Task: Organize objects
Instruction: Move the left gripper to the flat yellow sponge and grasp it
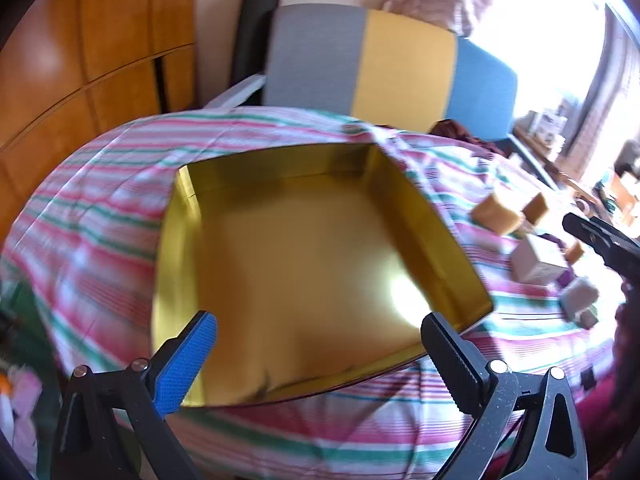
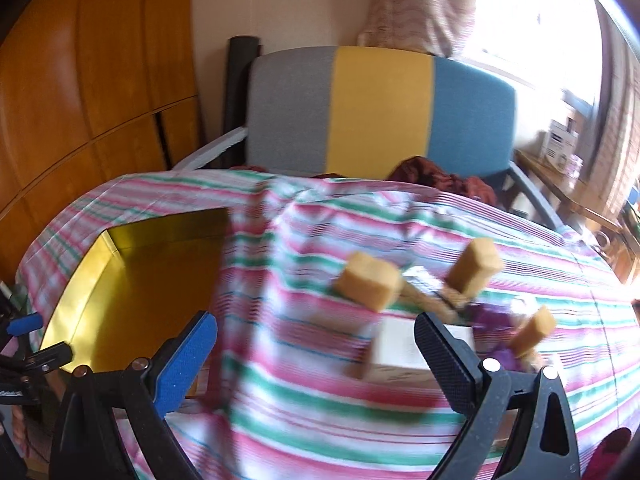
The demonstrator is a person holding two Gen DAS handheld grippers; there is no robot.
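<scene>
An empty gold tin box (image 1: 304,264) lies on the striped cloth; it also shows at the left of the right wrist view (image 2: 132,280). My left gripper (image 1: 320,344) is open and empty over the box's near edge. To the box's right lie several tan blocks (image 1: 496,210), a white box (image 1: 536,260) and small pale pieces (image 1: 580,300). My right gripper (image 2: 316,344) is open and empty above the cloth, with tan blocks (image 2: 370,280) (image 2: 476,266) and the white box (image 2: 400,348) just ahead to its right. Purple wrapping (image 2: 488,320) lies among them. The view is blurred.
The striped cloth (image 2: 320,400) covers a rounded table. A grey, yellow and blue chair back (image 1: 384,68) stands behind it. Wooden cabinets (image 1: 80,60) are on the left. A cluttered shelf (image 1: 560,132) and bright window are on the right. The right gripper tip (image 1: 600,236) shows in the left wrist view.
</scene>
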